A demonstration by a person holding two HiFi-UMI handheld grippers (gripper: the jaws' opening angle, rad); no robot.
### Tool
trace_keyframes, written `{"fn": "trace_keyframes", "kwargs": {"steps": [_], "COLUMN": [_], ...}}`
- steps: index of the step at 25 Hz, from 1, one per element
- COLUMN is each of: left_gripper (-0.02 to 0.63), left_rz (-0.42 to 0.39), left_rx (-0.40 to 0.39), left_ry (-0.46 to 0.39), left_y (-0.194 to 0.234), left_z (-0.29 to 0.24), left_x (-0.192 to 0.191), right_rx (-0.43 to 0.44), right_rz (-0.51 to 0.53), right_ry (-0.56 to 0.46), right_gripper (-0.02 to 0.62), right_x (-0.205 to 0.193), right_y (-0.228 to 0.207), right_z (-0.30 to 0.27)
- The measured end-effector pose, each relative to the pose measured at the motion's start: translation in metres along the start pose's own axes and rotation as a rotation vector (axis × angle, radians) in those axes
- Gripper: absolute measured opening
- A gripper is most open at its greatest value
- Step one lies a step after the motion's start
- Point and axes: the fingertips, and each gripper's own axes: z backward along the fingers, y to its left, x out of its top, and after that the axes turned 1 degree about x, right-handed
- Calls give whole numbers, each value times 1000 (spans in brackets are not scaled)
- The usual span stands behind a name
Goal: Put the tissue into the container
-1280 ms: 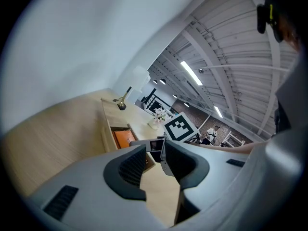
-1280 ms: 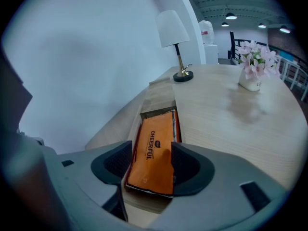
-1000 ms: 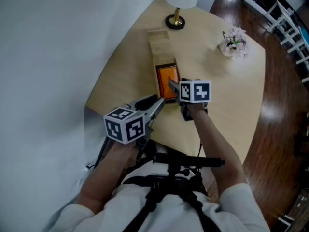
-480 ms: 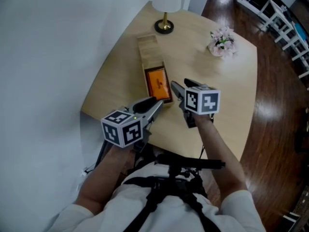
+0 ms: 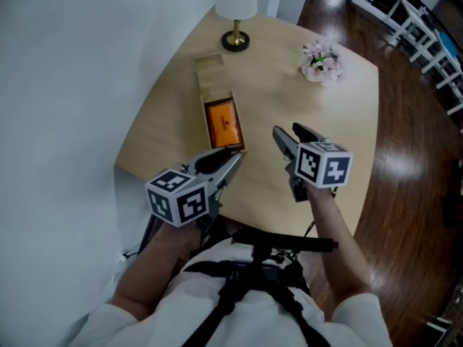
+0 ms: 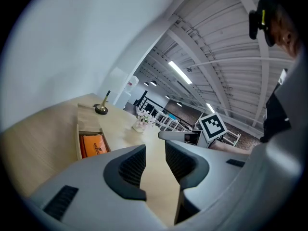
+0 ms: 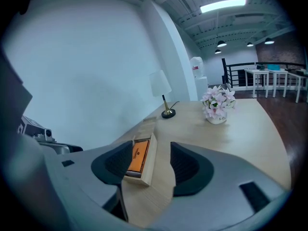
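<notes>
Orange tissue pack lies inside the wooden container, in the open end nearest us. What looks like its sliding lid is pushed back toward the lamp.

A second ago our right gripper was at that opening, just over the pack. Since then we have drawn it back and up, and it now hangs over bare table, apart from the box. Its jaws stand wide apart and grasp nothing; only the distant box shows through the gap.

Our left gripper has also backed off a little toward the table's near edge. Its jaws are parted by a narrow gap, with nothing between them.

We judge that the pack has been let go and the placing is done. Sliding the lid shut may remain, though the task does not ask for it.
</notes>
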Motion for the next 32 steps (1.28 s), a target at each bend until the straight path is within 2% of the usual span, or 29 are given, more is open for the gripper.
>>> {"fn": "trace_keyframes", "kwargs": {"steps": [18,24,32], "left_gripper": [129,130,129], "left_rz": [-46,-45,-32], "left_rx": [-59,-63,-50], "left_ry": [1,22,33], "left_y": [-72,-84,-95], "left_z": [-13,-11,-7], "left_x": [-7,-22,-35], "right_rx": [-18,-50,-81], "right_rz": [-39,-28,-86], "right_ry": [-134,-157,-164], "right_gripper": [259,259,259], "right_x": [-2,-17,-45], "right_y": [-47,-62,-81], "right_z": [119,152,187]}}
